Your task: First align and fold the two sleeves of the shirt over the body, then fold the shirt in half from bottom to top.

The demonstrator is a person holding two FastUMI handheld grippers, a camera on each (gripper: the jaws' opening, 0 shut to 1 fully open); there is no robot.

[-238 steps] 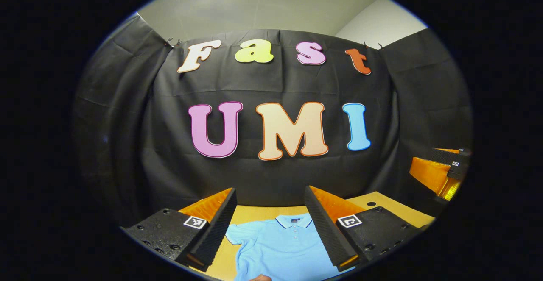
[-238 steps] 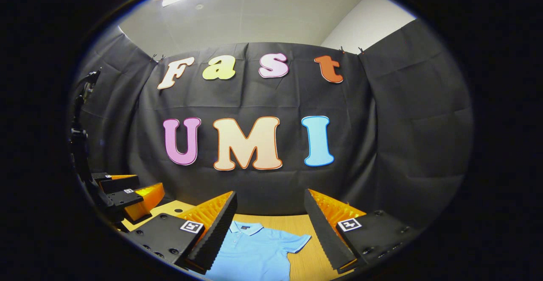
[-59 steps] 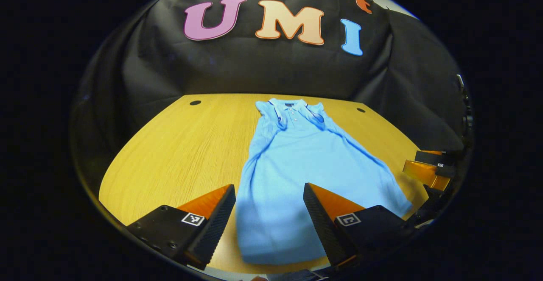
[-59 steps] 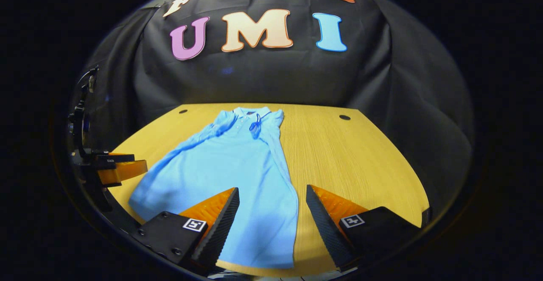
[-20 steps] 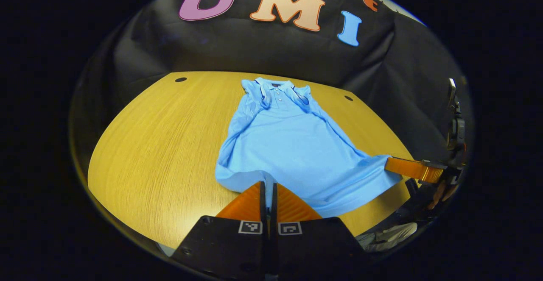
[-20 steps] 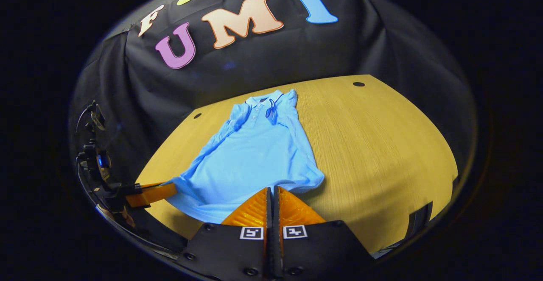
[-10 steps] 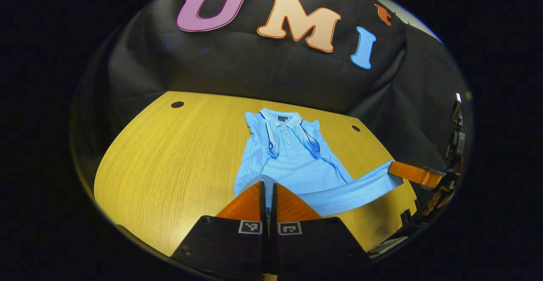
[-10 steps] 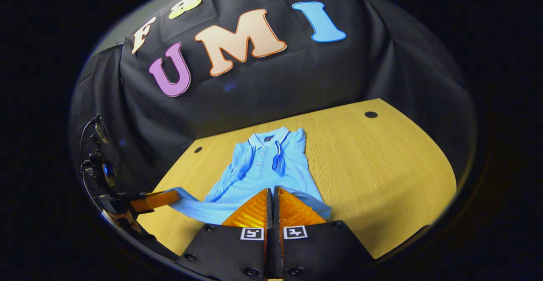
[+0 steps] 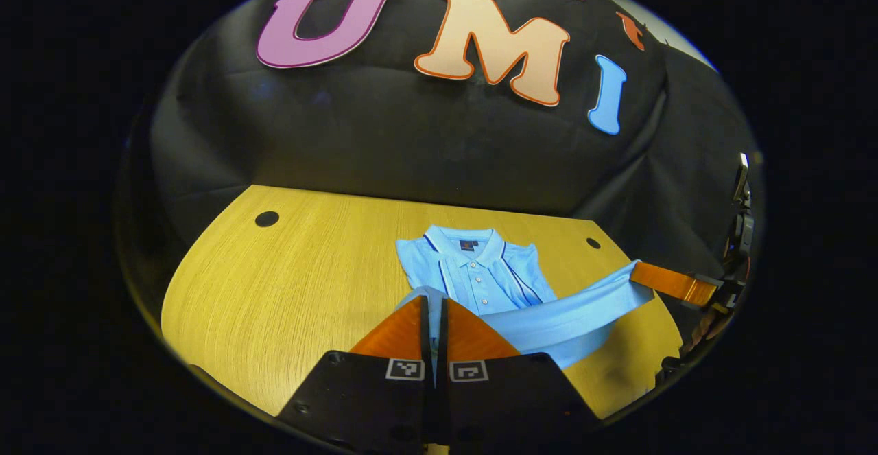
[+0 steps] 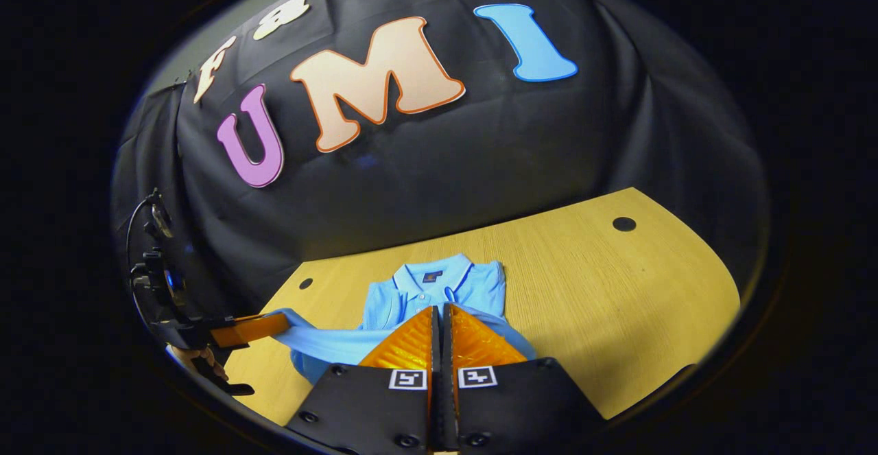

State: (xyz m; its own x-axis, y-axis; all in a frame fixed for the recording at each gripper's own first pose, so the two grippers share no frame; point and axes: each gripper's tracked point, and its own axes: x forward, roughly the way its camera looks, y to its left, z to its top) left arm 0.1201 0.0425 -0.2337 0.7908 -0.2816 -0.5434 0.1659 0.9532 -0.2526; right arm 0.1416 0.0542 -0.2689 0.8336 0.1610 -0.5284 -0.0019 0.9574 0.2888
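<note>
The light blue polo shirt (image 9: 473,276) lies on the wooden table (image 9: 309,283), collar toward the far wall, both sleeves folded in over the chest. My left gripper (image 9: 433,298) is shut on one corner of the shirt's bottom hem (image 9: 569,314) and holds it above the body. My right gripper (image 10: 440,308) is shut on the other hem corner. The hem stretches as a raised band between the two grippers, over the lower chest. The right gripper (image 9: 675,283) also shows at the right of the left gripper view. The left gripper (image 10: 243,328) shows at the left of the right gripper view. The shirt's lower body is hidden under the lifted hem.
The table has round cable holes at its far corners (image 9: 266,219) (image 10: 623,224). The black cloth wall (image 9: 411,132) stands right behind the table's far edge. Bare wood lies on both sides of the shirt. A hand (image 10: 206,362) holds the left gripper.
Both grippers, shut on the hem corners, have carried the hem up and forward toward the collar. More of the lower body is now covered and the collar looks nearer.
</note>
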